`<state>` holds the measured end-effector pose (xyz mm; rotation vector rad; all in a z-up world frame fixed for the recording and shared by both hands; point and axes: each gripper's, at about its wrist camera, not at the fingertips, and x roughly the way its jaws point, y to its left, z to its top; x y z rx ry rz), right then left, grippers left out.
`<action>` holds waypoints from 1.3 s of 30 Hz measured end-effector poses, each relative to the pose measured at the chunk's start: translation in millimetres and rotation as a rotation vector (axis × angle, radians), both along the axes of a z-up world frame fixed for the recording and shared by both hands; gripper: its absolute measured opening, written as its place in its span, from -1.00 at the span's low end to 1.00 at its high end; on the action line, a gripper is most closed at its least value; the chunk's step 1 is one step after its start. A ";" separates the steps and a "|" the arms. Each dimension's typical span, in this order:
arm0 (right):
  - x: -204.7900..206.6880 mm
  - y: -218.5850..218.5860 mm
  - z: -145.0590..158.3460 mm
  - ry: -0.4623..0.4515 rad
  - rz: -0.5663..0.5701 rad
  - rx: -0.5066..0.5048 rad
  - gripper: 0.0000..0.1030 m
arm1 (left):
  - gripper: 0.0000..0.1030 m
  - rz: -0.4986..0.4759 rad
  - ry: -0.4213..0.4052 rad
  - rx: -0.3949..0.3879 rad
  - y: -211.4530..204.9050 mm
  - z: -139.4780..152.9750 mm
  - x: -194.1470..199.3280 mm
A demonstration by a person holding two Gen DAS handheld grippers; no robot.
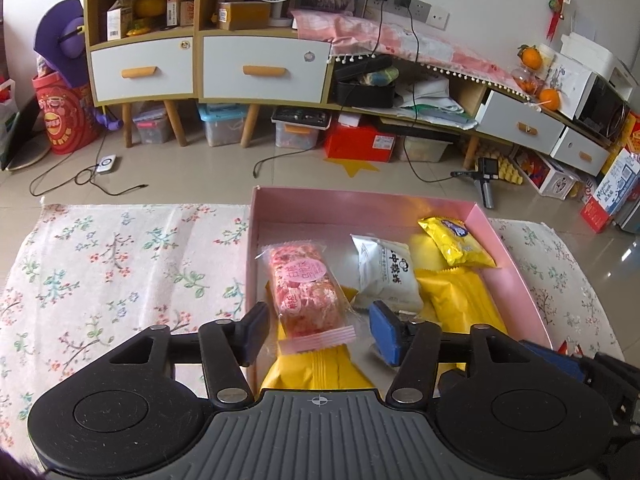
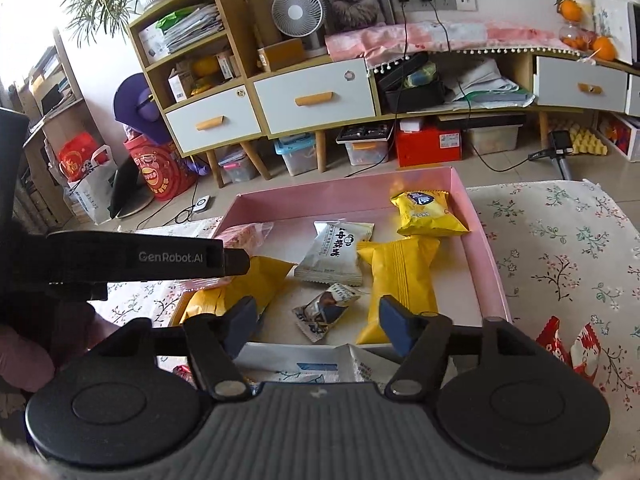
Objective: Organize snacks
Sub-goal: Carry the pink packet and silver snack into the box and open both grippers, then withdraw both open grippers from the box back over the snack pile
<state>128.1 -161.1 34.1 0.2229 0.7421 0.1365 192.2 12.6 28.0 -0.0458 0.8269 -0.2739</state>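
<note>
A pink box (image 1: pixel 360 204) (image 2: pixel 352 196) sits on a floral cloth and holds several snack packs. My left gripper (image 1: pixel 320 332) is open above its near left part, jaws either side of a pink-red snack pack (image 1: pixel 306 292) that lies in the box on a yellow pack (image 1: pixel 320 368). A white pack (image 1: pixel 386 276) (image 2: pixel 336 254), a plain yellow pack (image 1: pixel 464 300) (image 2: pixel 400 284) and a small printed yellow pack (image 1: pixel 456 240) (image 2: pixel 426 214) lie further right. My right gripper (image 2: pixel 316 324) is open and empty over the box's near edge, close to a small grey wrapped snack (image 2: pixel 324 308).
The floral cloth (image 1: pixel 120 272) (image 2: pixel 568 248) spreads on both sides of the box. A white-blue pack (image 2: pixel 320 366) lies under my right gripper. A red wrapped snack (image 2: pixel 568 344) lies on the cloth at the right. The left gripper's body (image 2: pixel 120 264) crosses the right wrist view. Cabinets stand behind.
</note>
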 end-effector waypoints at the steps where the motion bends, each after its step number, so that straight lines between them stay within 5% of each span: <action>1: -0.8 0.7 0.6 0.000 0.002 -0.005 0.34 | 0.16 0.001 0.002 0.003 1.5 1.0 -2.5; 8: -11.2 1.2 9.9 -0.009 0.019 -0.029 0.59 | 0.36 0.005 -0.004 0.008 12.7 8.7 -26.6; 31: -52.6 -11.3 23.5 0.009 0.056 -0.047 0.93 | 0.79 0.002 -0.007 0.042 31.5 -5.9 -125.9; 39: -67.1 -13.7 5.0 0.020 0.115 -0.153 0.98 | 0.92 -0.031 -0.020 0.062 28.6 -19.0 -145.8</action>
